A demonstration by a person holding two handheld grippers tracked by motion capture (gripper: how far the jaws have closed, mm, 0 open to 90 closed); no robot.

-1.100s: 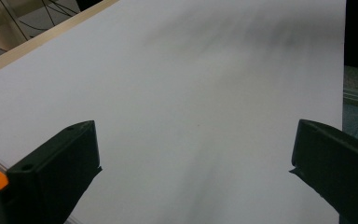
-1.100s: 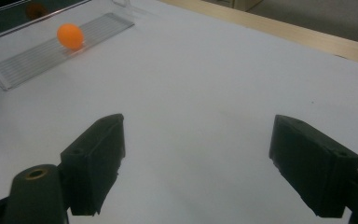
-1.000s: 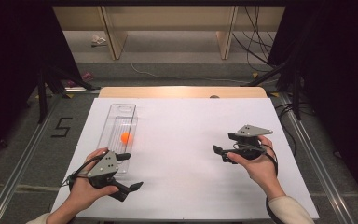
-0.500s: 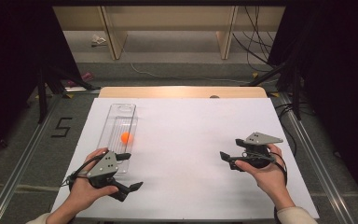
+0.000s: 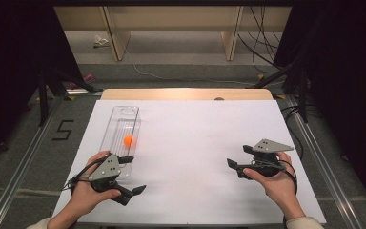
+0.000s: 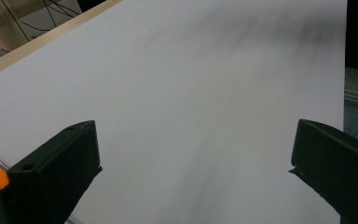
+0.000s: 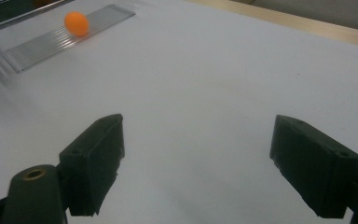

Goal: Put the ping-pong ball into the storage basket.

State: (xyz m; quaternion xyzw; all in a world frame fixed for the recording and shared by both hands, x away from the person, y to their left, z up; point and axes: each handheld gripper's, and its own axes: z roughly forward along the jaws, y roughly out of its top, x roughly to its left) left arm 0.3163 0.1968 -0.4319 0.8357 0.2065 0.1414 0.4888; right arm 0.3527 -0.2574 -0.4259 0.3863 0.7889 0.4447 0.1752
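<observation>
The table (image 5: 267,124) is covered by a white sheet, with a wooden edge left bare at the far side. 1 clear tray (image 5: 119,125) is laid on its left part, and 1 orange ball (image 5: 129,140) is carried in that tray.

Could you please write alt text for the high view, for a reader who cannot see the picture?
An orange ball lies in a long clear tray on the left of a white table. The left hand-held gripper rests at the tray's near end, jaws open and empty. The right hand-held gripper sits at the table's right, apart from the tray, also open and empty.
</observation>
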